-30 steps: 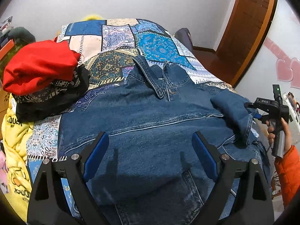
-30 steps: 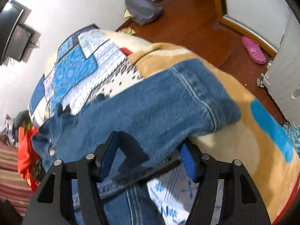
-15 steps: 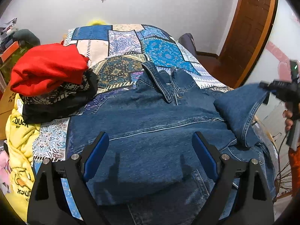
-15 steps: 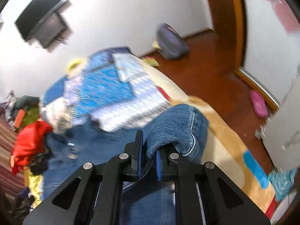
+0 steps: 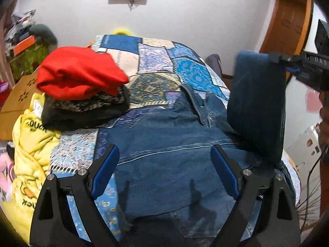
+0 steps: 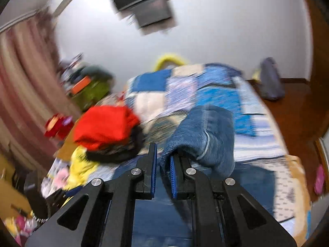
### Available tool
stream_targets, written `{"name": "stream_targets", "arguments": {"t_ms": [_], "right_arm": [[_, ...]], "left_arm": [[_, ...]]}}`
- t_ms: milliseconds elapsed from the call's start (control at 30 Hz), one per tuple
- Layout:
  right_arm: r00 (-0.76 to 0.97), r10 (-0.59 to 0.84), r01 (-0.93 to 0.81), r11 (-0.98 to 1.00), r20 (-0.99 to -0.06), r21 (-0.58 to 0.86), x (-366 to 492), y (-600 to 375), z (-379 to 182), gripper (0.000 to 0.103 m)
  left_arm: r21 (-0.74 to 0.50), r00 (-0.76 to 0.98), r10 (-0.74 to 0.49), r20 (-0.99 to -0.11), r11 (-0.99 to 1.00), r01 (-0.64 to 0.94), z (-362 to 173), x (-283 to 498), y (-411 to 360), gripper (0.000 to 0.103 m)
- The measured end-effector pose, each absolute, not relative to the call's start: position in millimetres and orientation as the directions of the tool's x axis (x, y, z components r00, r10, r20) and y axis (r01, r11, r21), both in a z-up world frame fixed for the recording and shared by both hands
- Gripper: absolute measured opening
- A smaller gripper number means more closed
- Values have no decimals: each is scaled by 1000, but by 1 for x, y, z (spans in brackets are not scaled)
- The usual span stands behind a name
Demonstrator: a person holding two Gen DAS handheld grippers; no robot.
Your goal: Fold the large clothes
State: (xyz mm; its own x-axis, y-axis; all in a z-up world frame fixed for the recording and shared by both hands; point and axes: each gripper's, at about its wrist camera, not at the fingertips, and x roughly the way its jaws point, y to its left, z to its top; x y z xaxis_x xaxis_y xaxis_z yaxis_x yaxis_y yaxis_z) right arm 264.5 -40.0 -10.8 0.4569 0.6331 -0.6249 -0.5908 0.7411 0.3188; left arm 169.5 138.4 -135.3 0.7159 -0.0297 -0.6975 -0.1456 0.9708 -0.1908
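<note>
Denim jacket (image 5: 174,160), spread back-up on the patchwork bed (image 5: 160,61), right of the red-topped clothes pile (image 5: 80,78). My left gripper (image 5: 164,173) hovers over it, jaws wide, empty. My right gripper (image 6: 163,164) pinches the lifted sleeve (image 6: 205,135) at its cuff. I judge the denim heavy and stiff; grip hems and seams.

Both wrist views angled down along the bed (image 5: 156,65) toward the wall at 12 o'clock, close above; shared: quilt, red pile (image 6: 104,127), lifted denim sleeve (image 5: 257,107)
</note>
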Motion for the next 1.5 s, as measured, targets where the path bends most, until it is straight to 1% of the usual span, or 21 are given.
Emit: {"name": "stream_targets", "arguments": {"t_ms": [67, 233, 300, 400, 467, 533, 633, 733, 800, 867, 967, 1067, 1133, 1200, 1233, 1367, 1400, 1500], "right_arm": [[383, 642, -621, 711, -664, 329, 260, -16, -28, 10], [220, 588, -692, 657, -779, 300, 245, 36, -83, 10], [175, 545, -721, 638, -820, 271, 236, 54, -103, 10], [119, 507, -751, 608, -854, 257, 221, 68, -119, 10], [107, 486, -759, 603, -868, 244, 214, 69, -119, 10], [126, 458, -759, 615, -880, 212, 211, 66, -116, 11], [190, 454, -743, 646, -871, 175, 216, 52, -105, 13], [268, 463, -712, 686, -845, 150, 223, 30, -86, 21], [331, 463, -680, 721, -822, 133, 234, 4, -70, 31], [393, 446, -647, 755, -804, 103, 242, -17, -59, 34], [474, 399, -592, 804, -785, 51, 255, -56, -42, 35], [540, 320, -530, 848, -778, -20, 266, -97, -34, 36], [568, 265, -494, 867, -779, -65, 271, -121, -35, 39], [579, 219, -457, 885, -785, -90, 274, -143, -42, 48], [577, 201, -441, 892, -792, -95, 275, -152, -49, 49], [537, 140, -395, 913, -832, -101, 277, -180, -77, 50], [527, 133, -385, 918, -839, -96, 277, -184, -84, 50], [482, 153, -365, 930, -863, -39, 275, -193, -109, 50]], "left_arm": [[-197, 716, -15, -698, 965, -171, -136, 162, 150, 90], [-216, 703, -7, -712, 954, -209, -142, 147, 170, 90], [-218, 696, 0, -718, 950, -224, -145, 142, 175, 90], [-226, 687, 2, -726, 944, -241, -150, 136, 180, 90], [-239, 682, -2, -731, 937, -254, -153, 133, 183, 90], [-258, 675, -12, -737, 929, -266, -155, 132, 187, 90], [-278, 668, -28, -744, 921, -271, -157, 134, 187, 90], [-268, 666, -27, -745, 927, -263, -154, 140, 180, 90], [-253, 667, -29, -745, 937, -242, -150, 149, 171, 90], [-238, 667, -30, -745, 945, -223, -147, 158, 162, 90], [-202, 658, -35, -752, 963, -180, -142, 180, 142, 90], [-165, 643, -43, -765, 977, -131, -141, 205, 120, 91], [-144, 628, -41, -777, 983, -114, -143, 221, 111, 91], [-123, 605, -38, -795, 987, -99, -147, 241, 100, 91], [-115, 594, -39, -804, 989, -91, -150, 250, 95, 91], [-70, 527, -41, -849, 997, -35, -169, 281, 77, 91], [-46, 507, -24, -862, 998, -30, -176, 287, 73, 91], [14, 468, 20, -883, 1000, -16, -193, 293, 69, 91]]}}
